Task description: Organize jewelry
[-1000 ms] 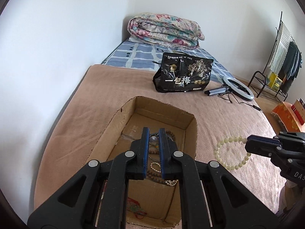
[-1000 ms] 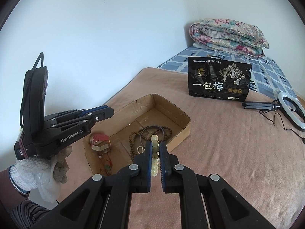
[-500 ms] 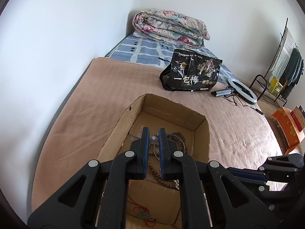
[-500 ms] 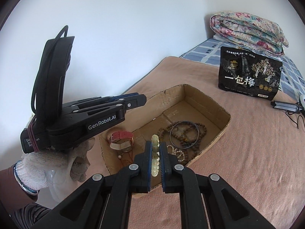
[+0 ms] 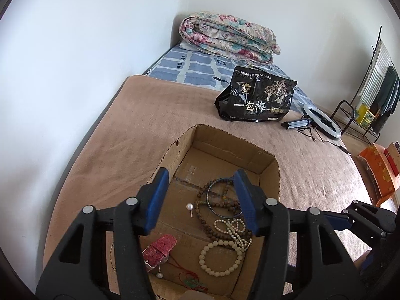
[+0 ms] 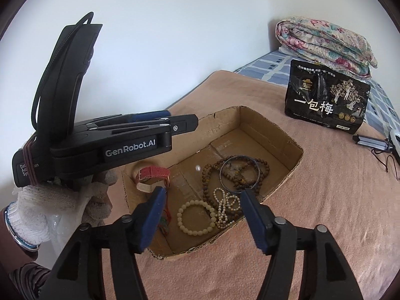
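Observation:
An open cardboard box (image 5: pixel 225 135) (image 6: pixel 275 127) lies on the tan blanket. My right gripper (image 6: pixel 203 195) hangs over its near end with jaws opening and nothing between them. The pale bead bracelet (image 6: pixel 196 217) (image 5: pixel 220 257) lies loose on the box floor below. My left gripper (image 5: pixel 202 177) (image 6: pixel 180 120) is over the box too, jaws opening and empty, with a small pearl earring (image 5: pixel 189 207) under it. A dark bangle (image 6: pixel 238 173), brown bead strings (image 5: pixel 207 225), a pearl string (image 6: pixel 225 205) and a red watch strap (image 5: pixel 160 248) also lie inside.
A black snack bag (image 5: pixel 257 100) stands beyond the box, with a ring light (image 5: pixel 322 122) to its right. A folded floral quilt (image 5: pixel 230 40) lies at the bed's head. The white wall runs along the left. A gloved hand (image 6: pixel 50 210) holds the left gripper.
Both grippers went from shut to open. The pale bracelet left the right gripper's pads and now lies in the box. The right gripper first moved in over the box.

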Demonstrator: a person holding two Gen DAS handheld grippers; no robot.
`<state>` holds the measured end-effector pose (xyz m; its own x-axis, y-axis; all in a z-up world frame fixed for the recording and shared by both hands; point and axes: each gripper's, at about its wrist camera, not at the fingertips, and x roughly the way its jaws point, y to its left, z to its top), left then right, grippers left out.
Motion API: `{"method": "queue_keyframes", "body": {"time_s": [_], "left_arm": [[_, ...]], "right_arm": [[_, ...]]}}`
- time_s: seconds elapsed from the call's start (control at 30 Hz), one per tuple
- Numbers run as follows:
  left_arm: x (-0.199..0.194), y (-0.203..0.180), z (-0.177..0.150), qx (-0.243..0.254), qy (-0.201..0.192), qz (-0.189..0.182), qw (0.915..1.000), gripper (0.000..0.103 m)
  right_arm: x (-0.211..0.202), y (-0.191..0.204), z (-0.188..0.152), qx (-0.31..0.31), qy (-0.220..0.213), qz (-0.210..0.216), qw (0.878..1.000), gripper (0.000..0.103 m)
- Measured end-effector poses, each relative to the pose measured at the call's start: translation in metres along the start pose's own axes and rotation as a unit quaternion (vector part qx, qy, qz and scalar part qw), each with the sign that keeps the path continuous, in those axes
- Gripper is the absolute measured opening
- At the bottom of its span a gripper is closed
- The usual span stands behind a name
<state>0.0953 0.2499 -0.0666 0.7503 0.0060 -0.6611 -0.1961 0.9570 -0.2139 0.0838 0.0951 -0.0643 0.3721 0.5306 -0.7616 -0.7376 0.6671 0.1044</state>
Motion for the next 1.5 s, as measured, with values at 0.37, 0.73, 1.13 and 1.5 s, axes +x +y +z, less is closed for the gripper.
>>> {"method": "queue_keyframes", "body": {"time_s": [0.37, 0.73, 1.13, 1.5], "left_arm": [[-0.011, -0.006, 0.002, 0.001, -0.007, 0.001, 1.0, 0.057], [-0.045, -0.026, 0.006, 0.024, -0.041, 0.02, 0.9987, 0.057], [-0.099, -0.053, 0.003, 0.032, -0.078, 0.04, 0.9957, 0.068], [-0.15, -0.081, -0.021, 0.043, -0.09, 0.067, 0.9928, 0.092]], "right_arm": [[-0.016, -0.001, -0.002, -0.003, -0.013, -0.022, 1.0, 0.085], [-0.05, -0.001, -0.004, -0.006, -0.035, -0.042, 0.998, 0.09], [-0.107, -0.017, -0.017, -0.004, -0.072, -0.098, 0.993, 0.103], [-0.155, -0.027, -0.036, 0.008, -0.105, -0.129, 0.986, 0.103]]}}
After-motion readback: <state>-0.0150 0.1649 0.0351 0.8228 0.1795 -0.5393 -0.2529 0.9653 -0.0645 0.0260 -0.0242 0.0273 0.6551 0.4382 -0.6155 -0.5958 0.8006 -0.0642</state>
